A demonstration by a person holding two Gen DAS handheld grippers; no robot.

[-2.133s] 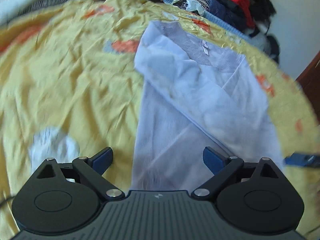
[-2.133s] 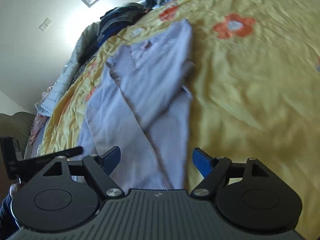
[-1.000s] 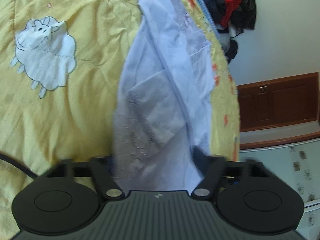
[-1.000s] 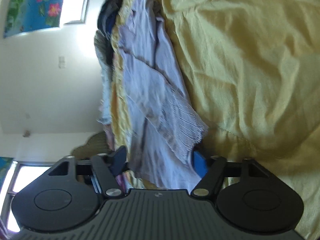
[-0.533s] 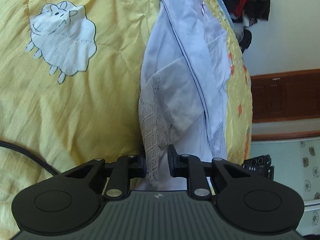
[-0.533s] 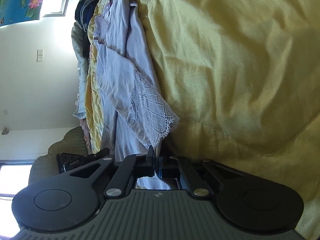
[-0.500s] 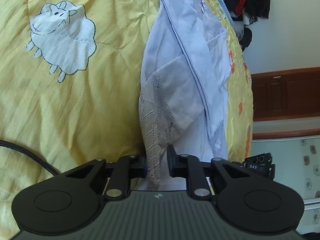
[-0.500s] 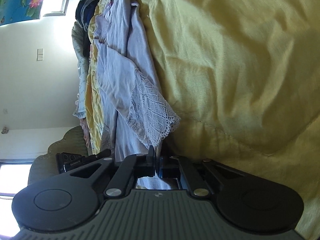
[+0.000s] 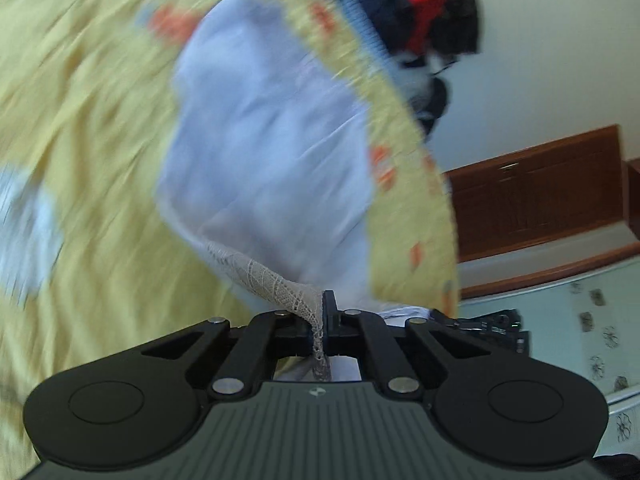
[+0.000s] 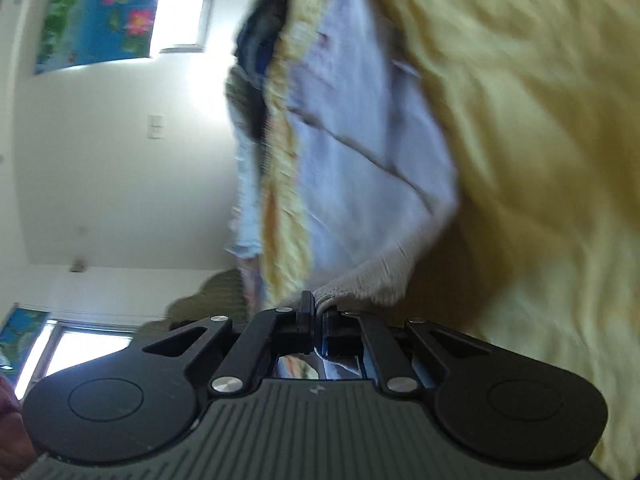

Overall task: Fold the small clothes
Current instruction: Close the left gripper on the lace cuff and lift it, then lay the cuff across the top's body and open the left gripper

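Observation:
A pale lilac garment [image 9: 264, 132] with a lace hem lies on the yellow bedspread [image 9: 92, 80]. My left gripper [image 9: 322, 312] is shut on the lace hem corner [image 9: 276, 280], lifted off the bed. The garment also shows in the right wrist view [image 10: 360, 152]. My right gripper [image 10: 316, 316] is shut on the other lace hem corner [image 10: 368, 280], also raised. Both views are motion-blurred.
A pile of red, blue and black clothes [image 9: 416, 16] sits at the bed's far end. A wooden cabinet [image 9: 536, 192] stands past the bed's right edge. The wall with a window [image 10: 188, 4] and a poster [image 10: 96, 12] lies to the left of the right gripper.
Both grippers, shut on the hem corners since half a second ago, have lifted and swung forward over the garment, pulling the lace hem up off the bed.

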